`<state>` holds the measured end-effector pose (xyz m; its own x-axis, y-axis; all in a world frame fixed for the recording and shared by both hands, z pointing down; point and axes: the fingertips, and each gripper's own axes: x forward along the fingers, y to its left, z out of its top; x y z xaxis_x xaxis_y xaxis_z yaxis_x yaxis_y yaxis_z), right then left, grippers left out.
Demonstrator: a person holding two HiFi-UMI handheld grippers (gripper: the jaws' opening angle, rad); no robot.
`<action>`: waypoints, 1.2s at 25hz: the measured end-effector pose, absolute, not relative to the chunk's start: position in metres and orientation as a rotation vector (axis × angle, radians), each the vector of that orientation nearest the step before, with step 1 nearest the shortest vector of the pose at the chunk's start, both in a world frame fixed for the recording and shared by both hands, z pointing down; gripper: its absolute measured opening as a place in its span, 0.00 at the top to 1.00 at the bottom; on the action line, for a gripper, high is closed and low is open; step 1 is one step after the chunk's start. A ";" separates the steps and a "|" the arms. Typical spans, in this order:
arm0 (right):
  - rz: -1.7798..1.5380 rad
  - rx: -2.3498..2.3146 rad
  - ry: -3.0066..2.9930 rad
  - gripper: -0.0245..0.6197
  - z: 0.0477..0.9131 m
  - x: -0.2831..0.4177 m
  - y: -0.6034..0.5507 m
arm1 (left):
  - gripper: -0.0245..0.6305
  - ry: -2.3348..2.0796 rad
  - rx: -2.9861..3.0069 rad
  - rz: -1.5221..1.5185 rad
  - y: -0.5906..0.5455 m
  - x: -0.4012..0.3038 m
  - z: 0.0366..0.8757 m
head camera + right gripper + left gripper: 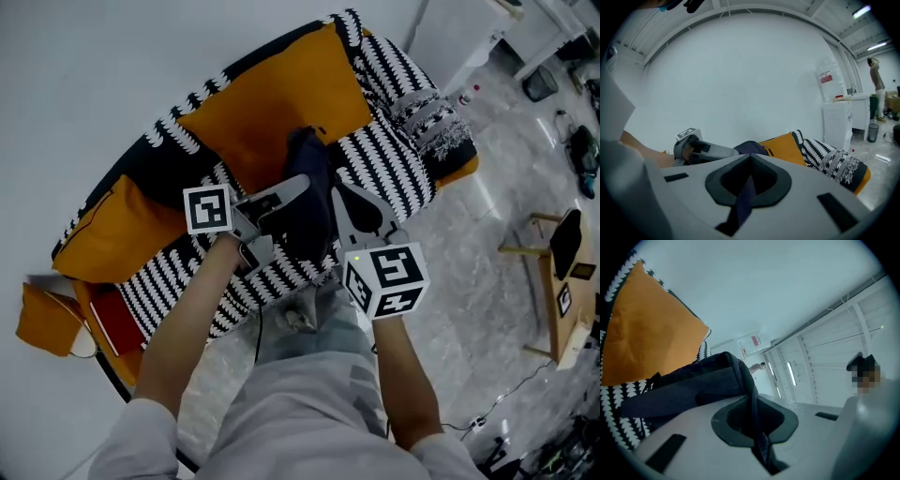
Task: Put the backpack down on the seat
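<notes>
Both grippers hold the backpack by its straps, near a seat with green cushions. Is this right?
No: the cushions are orange, not green, as the head view shows; the left gripper and right gripper do hold the backpack by its straps near the seat.

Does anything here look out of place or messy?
One orange cushion lies off the end of the sofa, apparently on the floor; the other orange cushions rest on it. Nothing looks spilled or broken.

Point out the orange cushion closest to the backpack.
The large orange cushion in the middle, directly beyond the backpack. The other orange cushion lies farther off, toward the left end.
</notes>
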<state>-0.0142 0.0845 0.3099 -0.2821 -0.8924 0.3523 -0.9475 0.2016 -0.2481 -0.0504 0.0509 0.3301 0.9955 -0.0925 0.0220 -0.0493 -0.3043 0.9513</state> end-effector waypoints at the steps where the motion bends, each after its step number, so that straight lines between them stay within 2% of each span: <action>1: 0.640 1.799 -2.346 0.96 0.311 -0.010 0.079 | 0.94 -0.086 1.882 -0.016 0.047 -0.045 0.334; 13: 0.739 1.799 -2.325 0.96 0.352 0.044 0.015 | 0.94 0.089 1.896 0.224 -0.007 0.010 0.381; 30: 0.806 1.716 -2.325 0.96 0.388 0.063 -0.019 | 0.94 0.298 1.976 0.594 -0.050 0.038 0.428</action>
